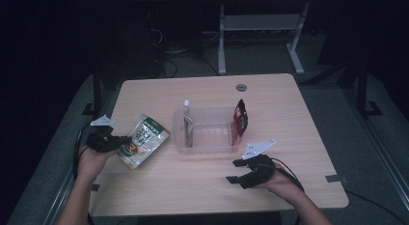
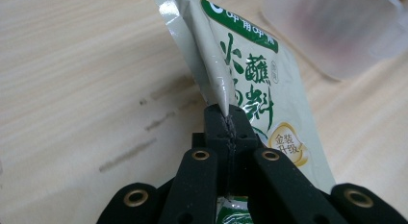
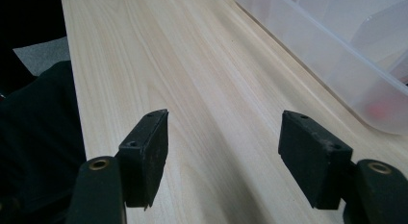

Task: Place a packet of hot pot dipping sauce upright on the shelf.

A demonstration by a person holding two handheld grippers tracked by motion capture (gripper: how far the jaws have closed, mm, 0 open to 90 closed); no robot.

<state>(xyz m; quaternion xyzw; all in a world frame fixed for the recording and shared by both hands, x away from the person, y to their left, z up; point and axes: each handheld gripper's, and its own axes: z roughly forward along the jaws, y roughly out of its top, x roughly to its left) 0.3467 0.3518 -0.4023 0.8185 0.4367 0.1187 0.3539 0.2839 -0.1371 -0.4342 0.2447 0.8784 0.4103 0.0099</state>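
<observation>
The left gripper (image 1: pixel 115 142) has its jaws clamped tight on the crinkled edge of a glossy green-and-white foil pouch (image 1: pixel 143 140), which hangs lifted over the pale wood-grain table (image 1: pixel 202 191), at nine o'clock from the bin. That bin (image 1: pixel 207 143) is clear, frosted plastic, rectangular, with a red-and-black packet (image 1: pixel 239 119) standing against its three o'clock wall and a pale packet (image 1: pixel 188 124) at nine. The right gripper (image 1: pixel 235 171) rests at five o'clock, jaws apart, nothing between.

Around me: light wooden table (image 1: pixel 202 186) with a round grommet (image 1: pixel 241 87) near its far edge; grey floor (image 1: pixel 386 152); a white-legged desk frame (image 1: pixel 260 36) beyond; black cables (image 1: pixel 169 65) trailing; surroundings dark, dimly lit.
</observation>
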